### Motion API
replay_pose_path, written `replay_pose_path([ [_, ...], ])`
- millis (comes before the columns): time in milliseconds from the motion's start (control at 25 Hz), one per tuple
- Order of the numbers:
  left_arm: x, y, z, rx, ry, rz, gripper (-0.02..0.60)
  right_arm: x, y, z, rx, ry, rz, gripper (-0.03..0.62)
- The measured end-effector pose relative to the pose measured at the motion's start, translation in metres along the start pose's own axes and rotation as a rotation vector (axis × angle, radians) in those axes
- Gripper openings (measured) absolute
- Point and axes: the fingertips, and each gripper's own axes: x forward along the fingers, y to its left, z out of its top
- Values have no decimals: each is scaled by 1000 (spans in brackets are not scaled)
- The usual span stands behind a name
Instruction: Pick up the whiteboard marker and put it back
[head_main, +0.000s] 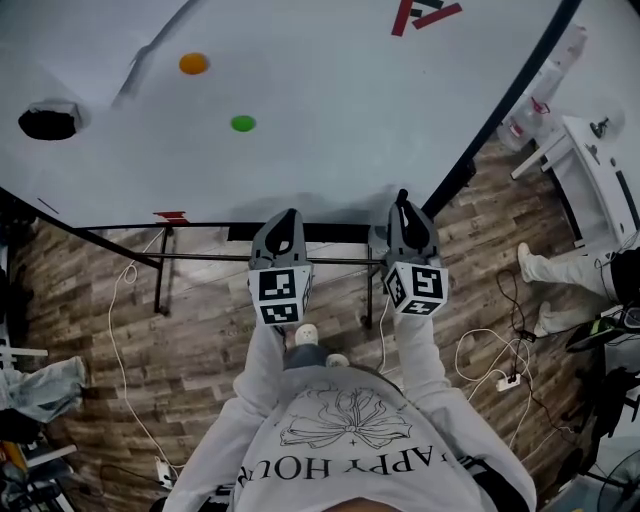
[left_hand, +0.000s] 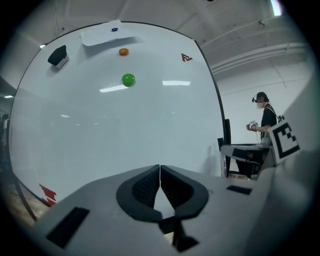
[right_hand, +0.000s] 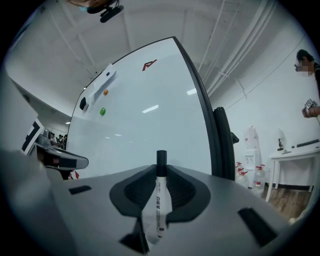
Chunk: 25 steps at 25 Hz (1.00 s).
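The right hand-held gripper (right_hand: 161, 175) squeezes the whiteboard marker (right_hand: 159, 200) tight, cap pointing at the whiteboard (right_hand: 145, 130), probably so it cannot fall, while the left hand-held gripper (left_hand: 160, 176) is pinched closed on nothing.

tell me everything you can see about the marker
The marker is a slim white barrel, plastic by its look, with a black cap and a line of small dark print along it. It is clamped between the jaws of the right gripper, lying along them, its capped end poking out past the tips toward the whiteboard. Only the jaws touch it.
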Motion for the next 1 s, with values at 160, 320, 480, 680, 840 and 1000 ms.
replay_pose_path([
  [160,0,2,-6,-8,8,3,6,2,-5,-12,27,2,-12,61],
  [320,-2,5,-12,-20,16,7,6,4,-7,-31,34,26,-29,63],
  [480,-6,7,-17,-23,24,14,6,3,-8,-55,28,66,-43,63],
  [680,-12,8,-23,-28,34,19,6,-3,-9,-83,21,141,-64,63],
  [840,-15,11,-26,-31,39,27,6,-7,-3,-87,3,155,-56,84],
  [1000,-17,12,-23,-34,30,32,6,-10,0,-74,-16,133,-51,101],
])
